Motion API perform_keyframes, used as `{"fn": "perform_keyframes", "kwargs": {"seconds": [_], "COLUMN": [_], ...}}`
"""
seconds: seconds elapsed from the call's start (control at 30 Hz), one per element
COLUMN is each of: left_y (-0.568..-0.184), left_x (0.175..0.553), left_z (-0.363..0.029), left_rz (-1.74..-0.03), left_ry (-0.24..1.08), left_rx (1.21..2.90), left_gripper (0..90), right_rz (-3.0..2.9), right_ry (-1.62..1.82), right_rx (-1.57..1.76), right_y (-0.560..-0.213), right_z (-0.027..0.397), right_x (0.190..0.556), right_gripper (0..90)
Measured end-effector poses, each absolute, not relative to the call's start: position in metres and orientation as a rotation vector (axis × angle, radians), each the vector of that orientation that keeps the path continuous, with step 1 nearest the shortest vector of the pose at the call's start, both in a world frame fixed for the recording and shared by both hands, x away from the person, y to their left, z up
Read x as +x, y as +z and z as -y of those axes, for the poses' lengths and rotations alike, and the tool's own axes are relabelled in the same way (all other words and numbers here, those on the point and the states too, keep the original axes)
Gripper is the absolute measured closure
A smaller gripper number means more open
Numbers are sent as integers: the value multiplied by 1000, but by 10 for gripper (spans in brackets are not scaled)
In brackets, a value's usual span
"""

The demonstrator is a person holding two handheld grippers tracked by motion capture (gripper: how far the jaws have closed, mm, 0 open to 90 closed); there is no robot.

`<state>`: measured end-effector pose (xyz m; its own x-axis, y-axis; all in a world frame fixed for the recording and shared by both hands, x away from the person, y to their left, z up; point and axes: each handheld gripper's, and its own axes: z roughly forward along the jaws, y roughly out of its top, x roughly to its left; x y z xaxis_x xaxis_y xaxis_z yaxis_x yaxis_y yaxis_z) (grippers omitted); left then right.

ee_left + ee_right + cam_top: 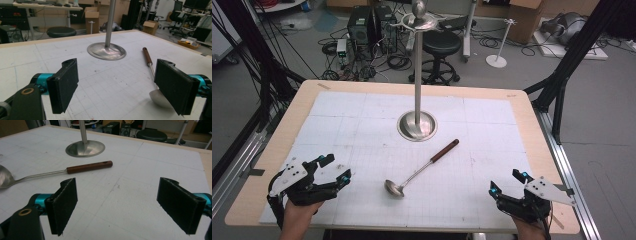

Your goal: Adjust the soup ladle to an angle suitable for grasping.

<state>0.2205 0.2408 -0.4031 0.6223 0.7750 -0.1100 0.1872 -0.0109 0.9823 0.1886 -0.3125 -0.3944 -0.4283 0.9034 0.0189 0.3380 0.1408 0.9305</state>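
Observation:
A metal ladle (pixel 419 168) with a brown wooden handle (pixel 88 166) lies flat on the white gridded mat, bowl (pixel 393 188) toward me, handle pointing to the far right. Behind it a steel stand (pixel 417 124) rises on a round base, with a tall pole and hooks at the top. My left gripper (pixel 336 169) rests at the near left of the table, open, with nothing between its jaws. My right gripper (pixel 508 183) sits at the near right, open and empty. The ladle's bowl (pixel 160 98) shows partly behind the left gripper's right jaw.
The mat (pixel 362 130) covers most of the wooden table (pixel 277 145). Beyond the far edge stand a black stool (pixel 441 47), computer towers (pixel 372 25), cables and a small white stand (pixel 498 59) on the floor. Black frame posts flank the table.

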Motion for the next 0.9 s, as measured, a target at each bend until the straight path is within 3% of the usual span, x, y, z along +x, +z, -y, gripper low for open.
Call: {"fn": "perform_keyframes", "kwargs": {"seconds": [0.57,0.9], "left_y": [-399,-383], "left_x": [237,259], "left_z": [-235,-185], "left_rz": [-838,-822], "left_ry": [425,385], "left_rx": [1609,1785], "left_gripper": [254,221], "right_rz": [-1828,-1817], "right_ry": [1276,1276], "right_rx": [1217,1219], "right_y": [-395,-393], "right_z": [316,319], "right_x": [186,183], "right_gripper": [161,162]}}
